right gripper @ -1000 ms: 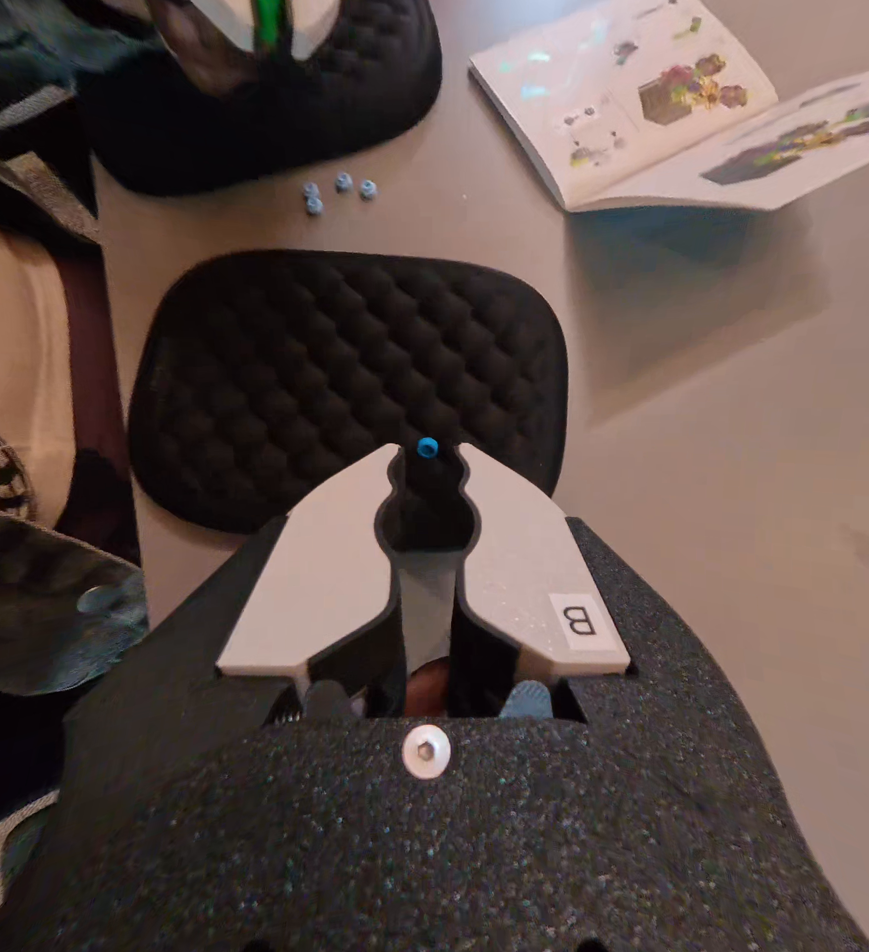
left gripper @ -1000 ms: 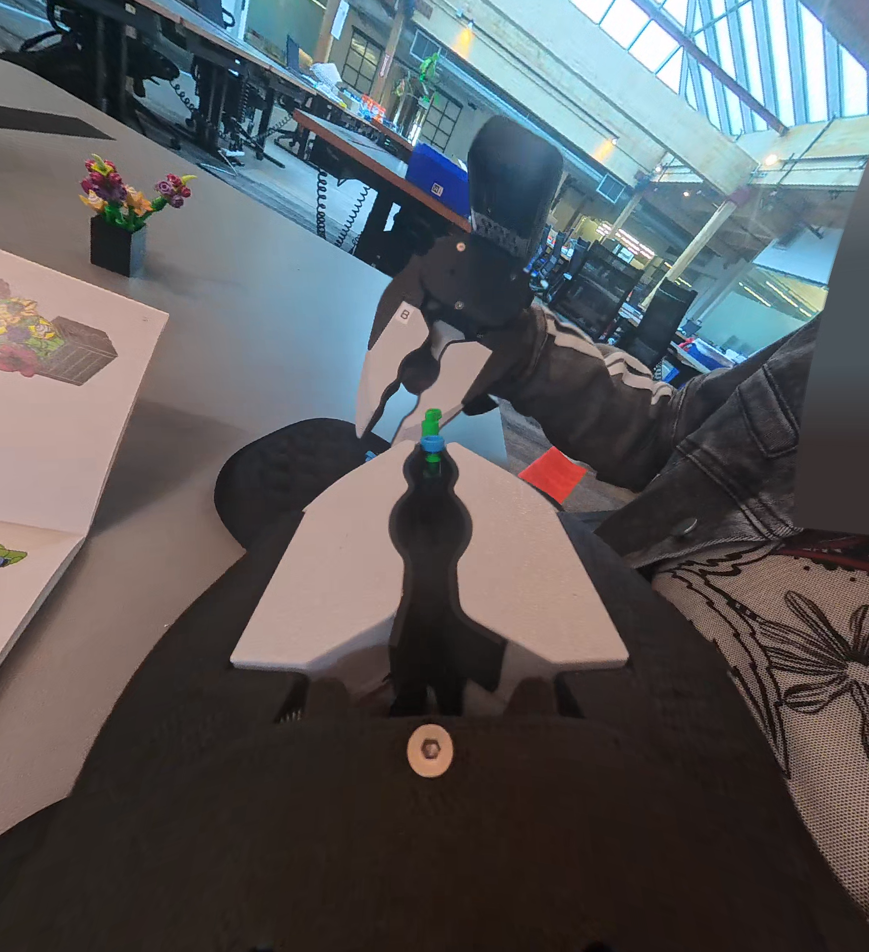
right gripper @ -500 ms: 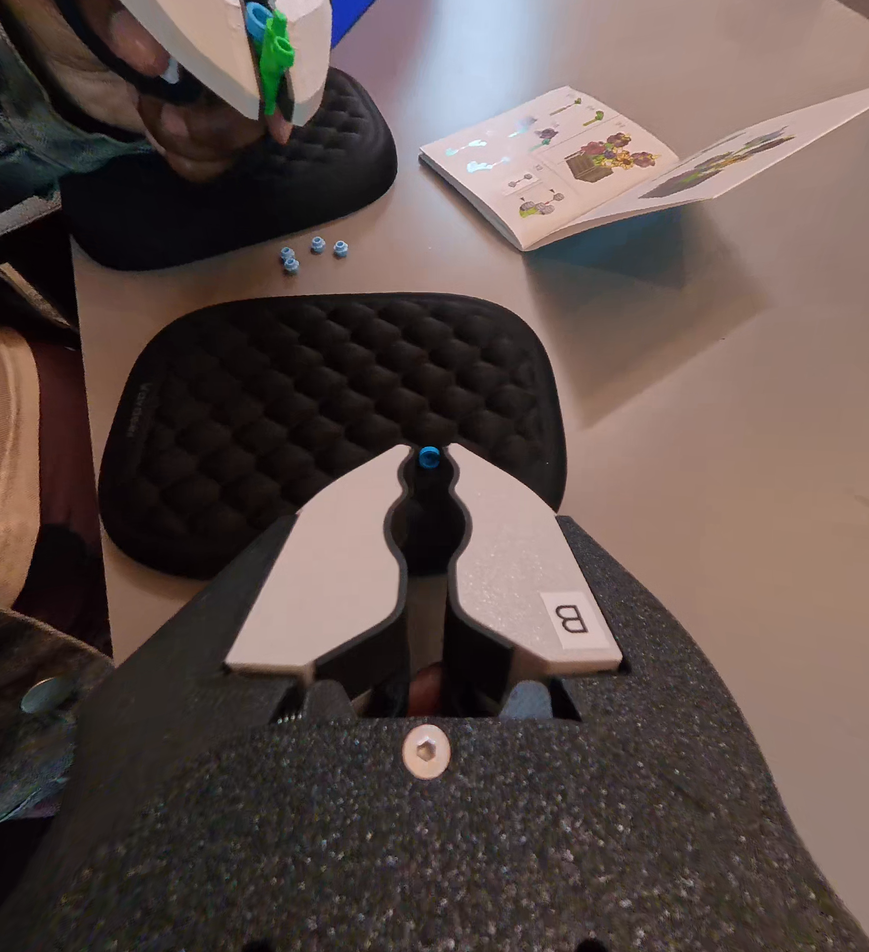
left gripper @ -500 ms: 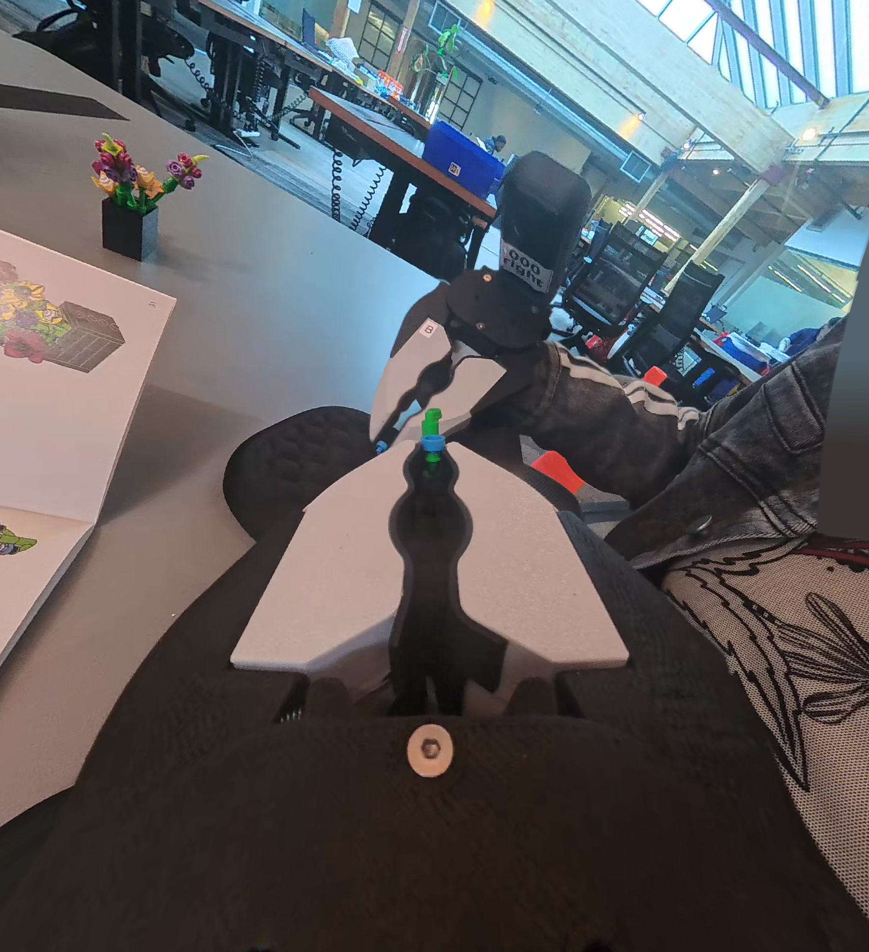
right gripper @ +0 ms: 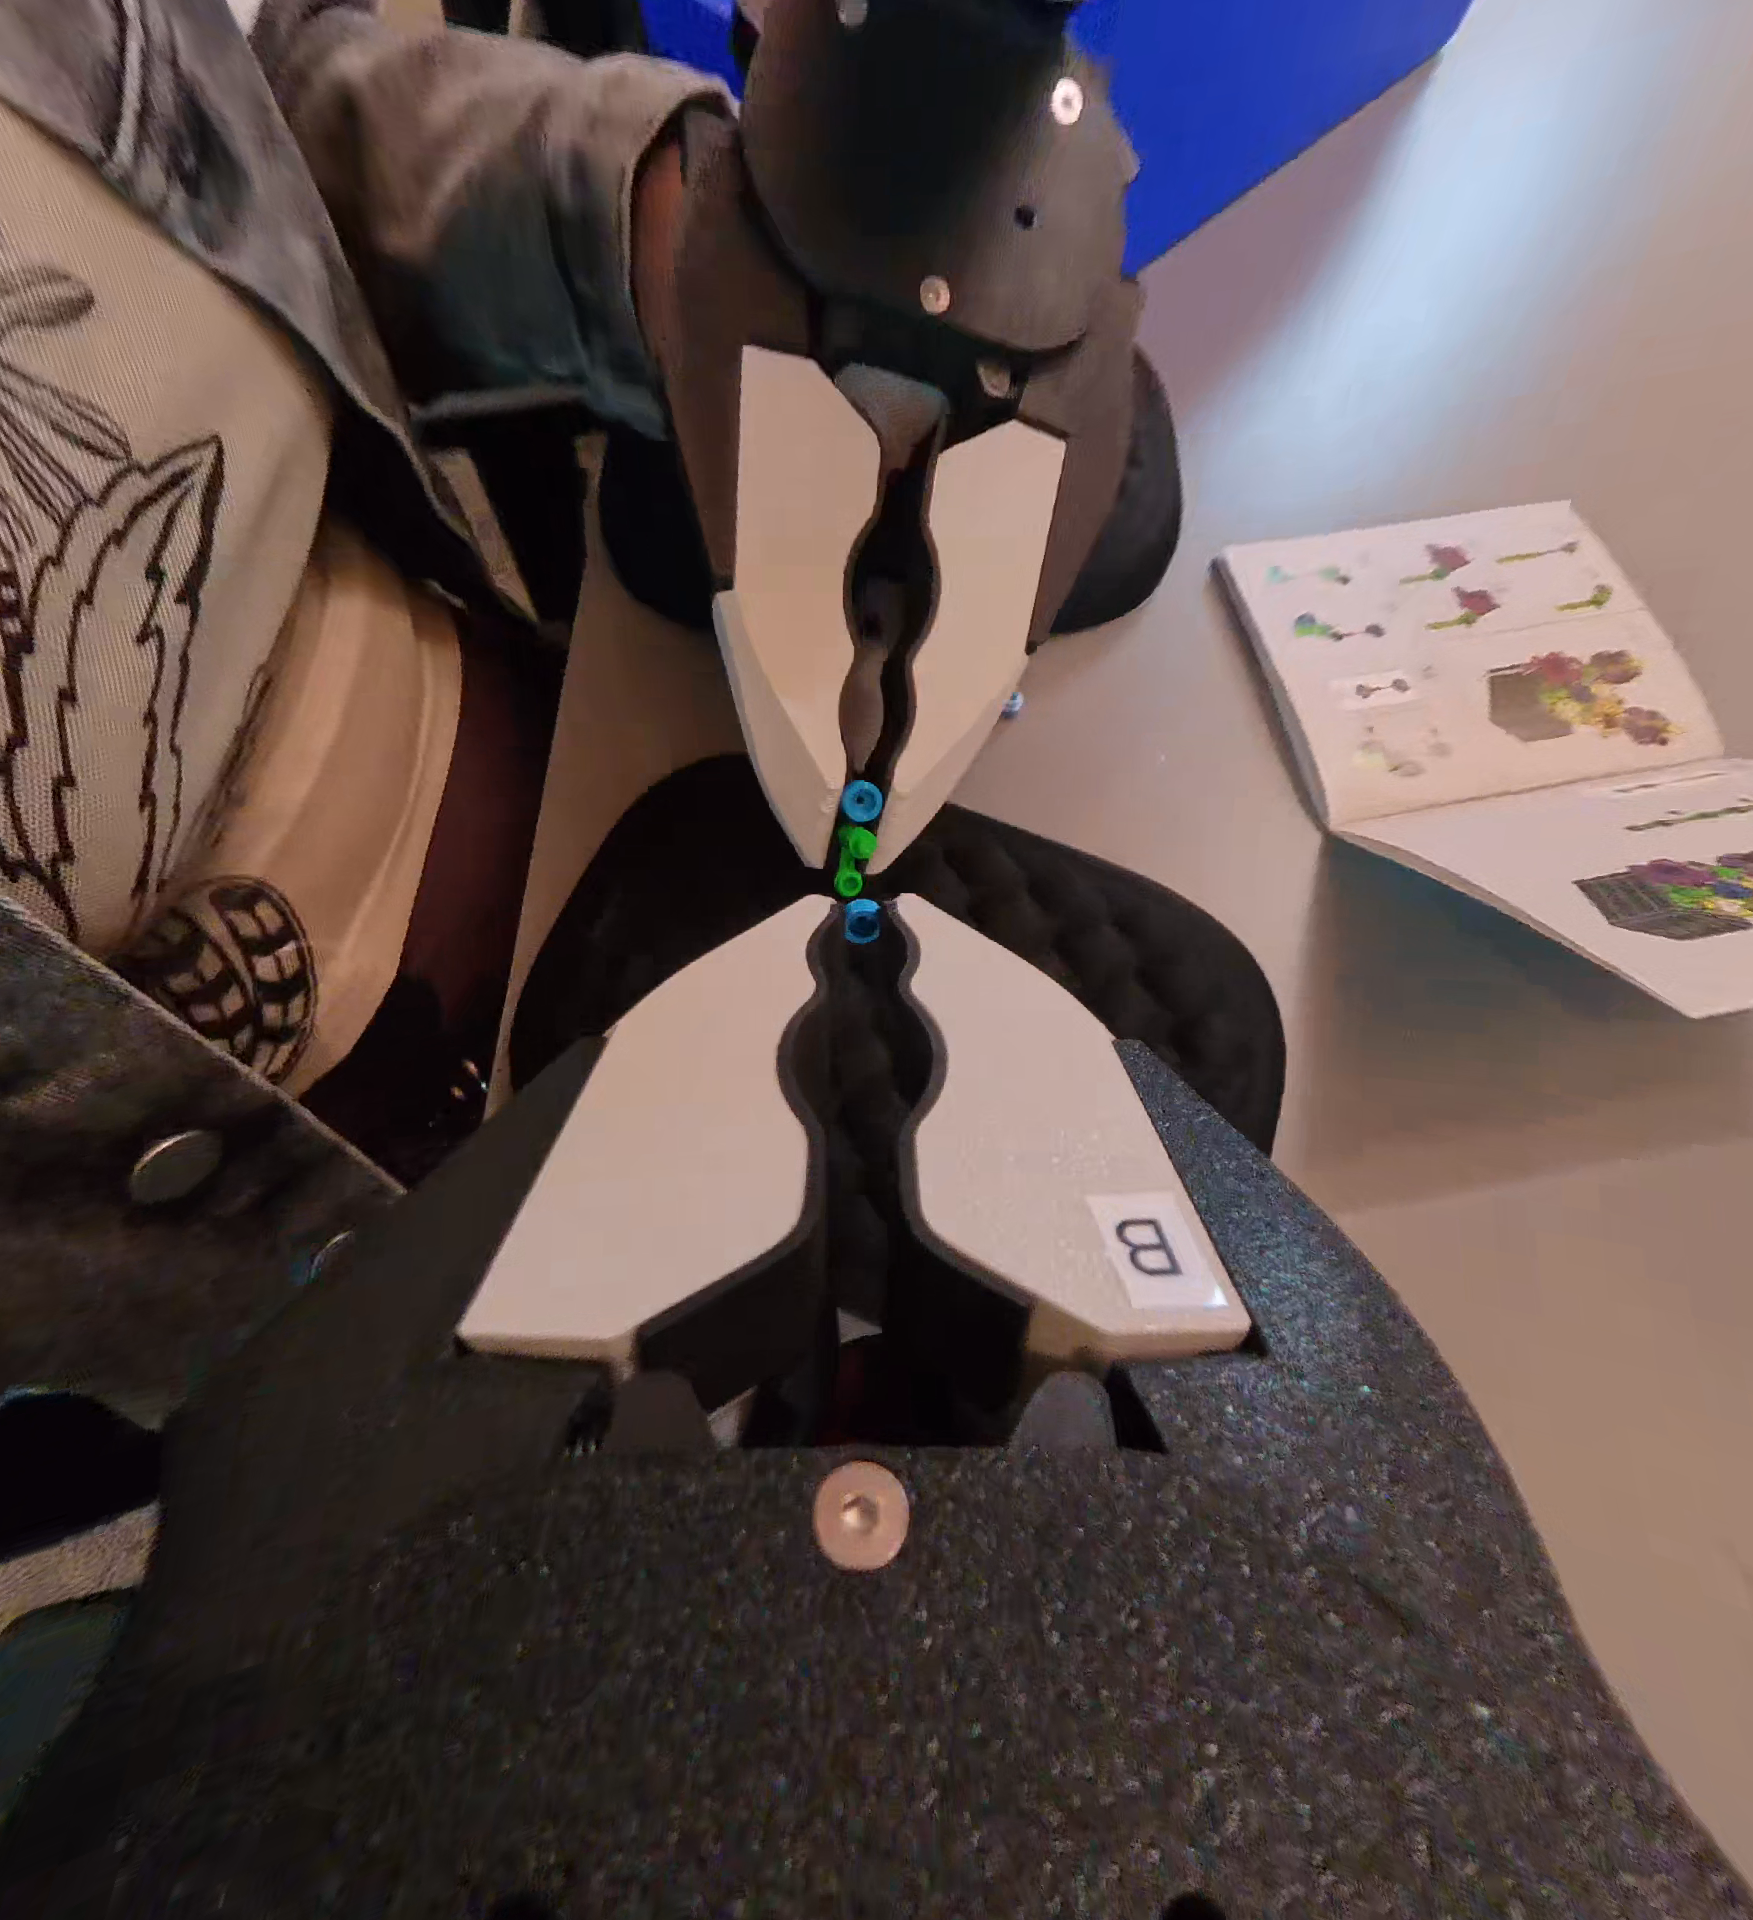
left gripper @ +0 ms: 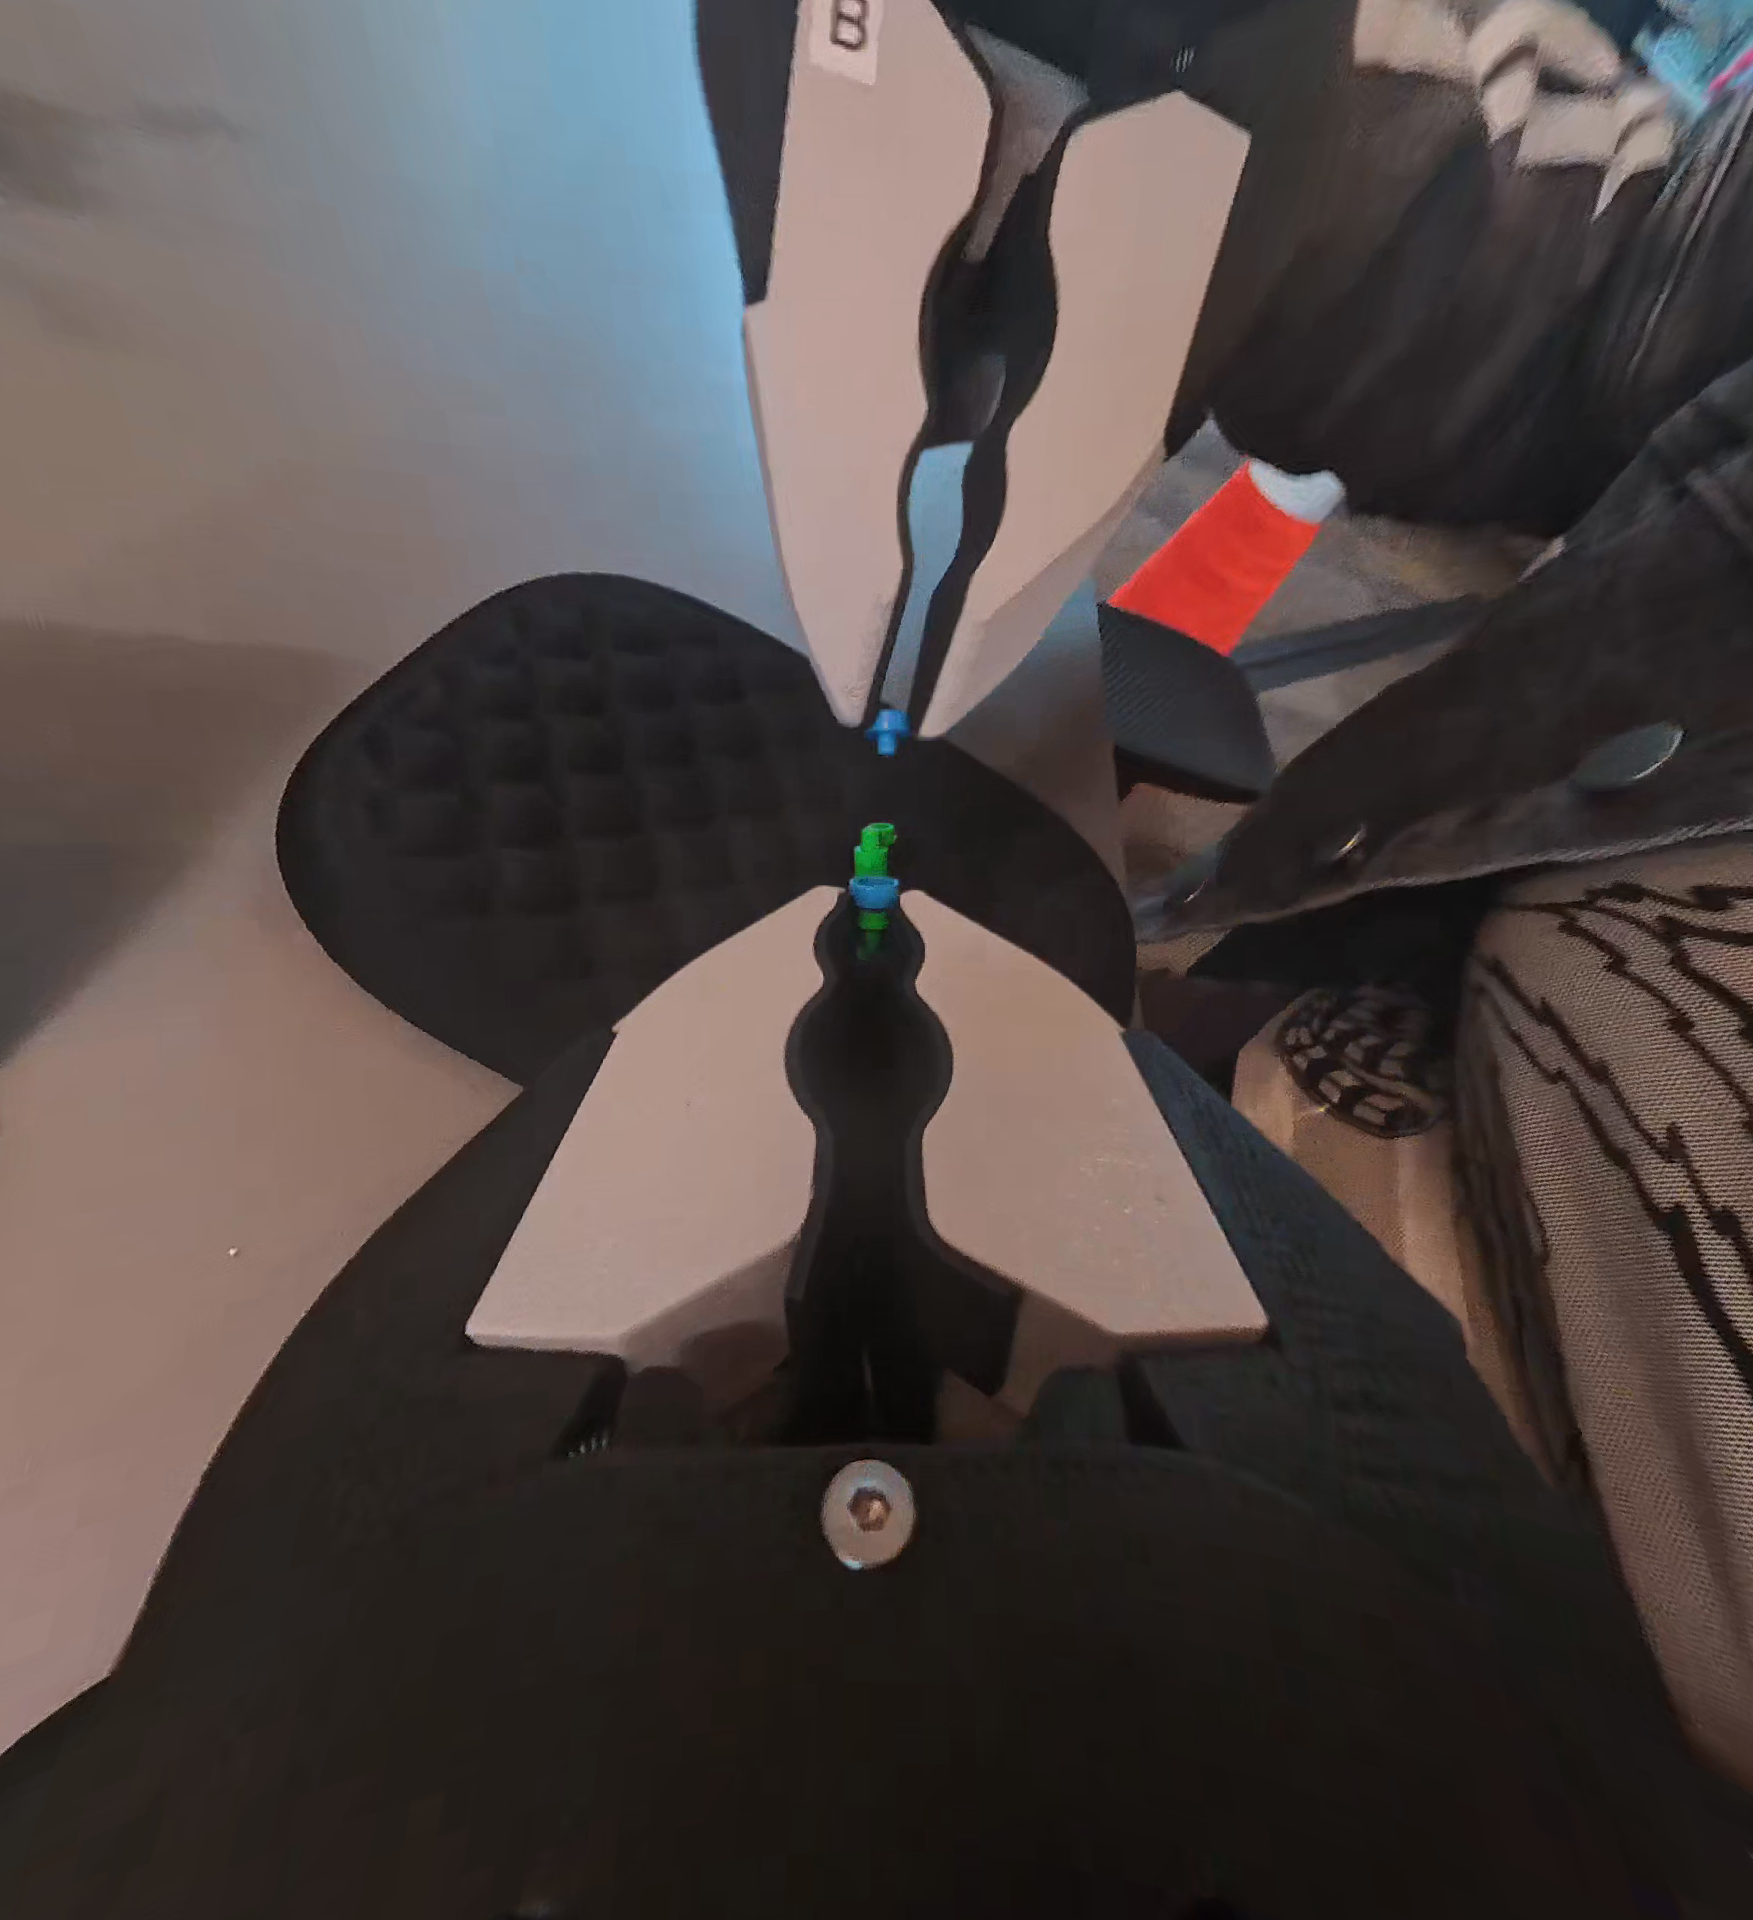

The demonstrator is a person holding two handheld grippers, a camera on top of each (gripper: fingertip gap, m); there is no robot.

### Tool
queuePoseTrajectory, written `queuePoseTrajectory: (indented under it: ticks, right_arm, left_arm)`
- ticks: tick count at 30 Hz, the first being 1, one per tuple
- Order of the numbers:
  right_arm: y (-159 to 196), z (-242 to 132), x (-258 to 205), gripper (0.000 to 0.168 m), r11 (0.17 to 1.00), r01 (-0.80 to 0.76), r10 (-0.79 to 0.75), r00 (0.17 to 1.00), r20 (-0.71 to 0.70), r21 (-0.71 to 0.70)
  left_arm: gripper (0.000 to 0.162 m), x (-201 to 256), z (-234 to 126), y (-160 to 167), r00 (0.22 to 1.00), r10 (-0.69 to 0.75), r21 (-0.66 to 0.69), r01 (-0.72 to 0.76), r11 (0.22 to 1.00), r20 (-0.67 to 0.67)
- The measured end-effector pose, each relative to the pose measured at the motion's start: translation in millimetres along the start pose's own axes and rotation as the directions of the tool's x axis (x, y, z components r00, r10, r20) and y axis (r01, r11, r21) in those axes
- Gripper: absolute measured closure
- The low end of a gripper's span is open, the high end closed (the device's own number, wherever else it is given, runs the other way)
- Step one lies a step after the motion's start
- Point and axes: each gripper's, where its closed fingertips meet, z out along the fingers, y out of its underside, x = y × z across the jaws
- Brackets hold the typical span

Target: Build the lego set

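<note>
My left gripper point(left gripper: 872, 906) is shut on a green stem piece point(left gripper: 873, 854) with a blue stud point(left gripper: 872, 889) seated on it at the fingertips. My right gripper point(right gripper: 859, 914) is shut on a second small blue stud point(right gripper: 861, 923). The two grippers point tip to tip above a black padded mat point(left gripper: 539, 810). In the left wrist view the right gripper point(left gripper: 888, 719) comes in from above with its blue stud point(left gripper: 887, 734) a short gap from the stem's free end. In the right wrist view the left gripper point(right gripper: 856, 847) and its green stem point(right gripper: 851, 860) nearly meet my stud.
An open instruction booklet point(right gripper: 1474, 707) lies on the grey table point(right gripper: 1474, 1299) to the right. The black mat point(right gripper: 1111, 935) shows under both tips, with a second mat point(right gripper: 1132, 520) behind. The person's patterned clothing point(left gripper: 1630, 1143) and dark jacket sleeves lie close alongside. My two grippers' fingertips are within a few centimetres of each other.
Both grippers have swung towards each other and tilted down over the mat. The right gripper's blue stud has come close to the free end of the green stem.
</note>
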Motion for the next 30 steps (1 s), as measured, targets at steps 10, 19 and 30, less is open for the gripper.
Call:
queuePoseTrajectory:
  ticks: [10, 19, 30]
  right_arm:
    - [17.0, 18.5, -10.6, 0.162, 0.996, -0.091, 0.089, 0.992, 0.092, 0.014]
    - [16.6, 20.5, -7.1, 0.162, 0.996, -0.085, 0.083, 0.995, 0.057, 0.026]
    - [17.7, 22.8, -6.6, 0.162, 0.994, -0.101, 0.101, 0.995, 0.002, 0.036]
  left_arm:
    - [0.156, 1.5, 9.9, 14.3, 0.998, 0.055, -0.111, -0.053, 0.992, 0.013]
    - [0.156, 0.3, 10.0, 13.6, 0.999, 0.049, -0.106, -0.047, 0.993, 0.019]
    - [0.156, -0.7, 10.2, 13.8, 0.997, 0.066, -0.106, -0.062, 0.992, 0.039]
